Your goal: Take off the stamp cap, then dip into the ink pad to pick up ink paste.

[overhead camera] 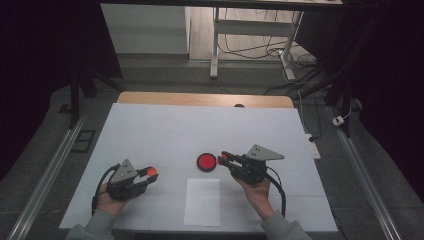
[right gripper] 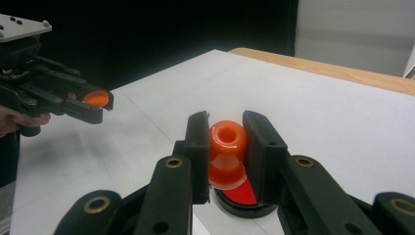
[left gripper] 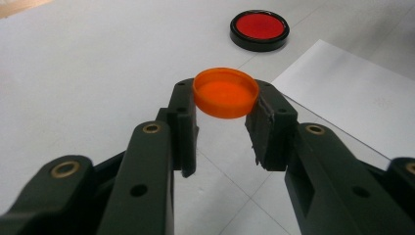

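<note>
While an orange cap [left gripper: 226, 92] is pinched rim-to-rim in the left tool [left gripper: 225, 128], a small orange bottle [right gripper: 227, 154] is clamped by the right tool [right gripper: 228, 156].
Both are judged light, stiff and slippery; the bottle is held over the red-lined black dish [overhead camera: 206, 162] on the surface [overhead camera: 165, 130].

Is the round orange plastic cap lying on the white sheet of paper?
No, the round orange plastic cap is clamped between the left gripper jaws, above the table, beside the white sheet of paper.

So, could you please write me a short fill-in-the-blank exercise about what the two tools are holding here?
1. The left tool grips an orange ____.
2. The right tool grips an orange stamp above a round red ____.
3. A sheet of ____ lies on the table between the two hands.

Missing words: cap; ink pad; paper.
</note>
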The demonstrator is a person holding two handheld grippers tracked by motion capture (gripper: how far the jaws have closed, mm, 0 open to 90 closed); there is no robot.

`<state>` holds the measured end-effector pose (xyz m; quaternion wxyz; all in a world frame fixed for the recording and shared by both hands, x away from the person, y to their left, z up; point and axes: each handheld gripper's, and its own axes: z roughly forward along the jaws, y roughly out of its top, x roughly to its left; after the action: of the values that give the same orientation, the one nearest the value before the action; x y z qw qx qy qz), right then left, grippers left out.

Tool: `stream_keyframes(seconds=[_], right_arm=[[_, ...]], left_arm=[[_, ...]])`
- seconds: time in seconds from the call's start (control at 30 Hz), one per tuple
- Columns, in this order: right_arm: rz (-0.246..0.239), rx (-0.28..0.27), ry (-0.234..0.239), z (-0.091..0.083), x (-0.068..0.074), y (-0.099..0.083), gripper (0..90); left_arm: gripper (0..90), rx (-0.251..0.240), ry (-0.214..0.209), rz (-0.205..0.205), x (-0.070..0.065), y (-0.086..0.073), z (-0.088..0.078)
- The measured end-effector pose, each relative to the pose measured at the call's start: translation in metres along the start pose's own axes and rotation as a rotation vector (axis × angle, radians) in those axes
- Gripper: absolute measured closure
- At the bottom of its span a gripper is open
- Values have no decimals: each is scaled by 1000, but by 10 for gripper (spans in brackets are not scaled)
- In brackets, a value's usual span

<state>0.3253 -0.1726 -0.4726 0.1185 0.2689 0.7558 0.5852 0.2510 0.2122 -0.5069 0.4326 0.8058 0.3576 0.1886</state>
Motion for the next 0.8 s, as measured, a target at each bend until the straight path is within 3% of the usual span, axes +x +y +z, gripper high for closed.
stream_keyframes(seconds=[0.8], right_arm=[[-18, 46, -7, 17, -1, 1, 728]], left_arm=[[648, 2, -10, -7, 1, 1, 2]])
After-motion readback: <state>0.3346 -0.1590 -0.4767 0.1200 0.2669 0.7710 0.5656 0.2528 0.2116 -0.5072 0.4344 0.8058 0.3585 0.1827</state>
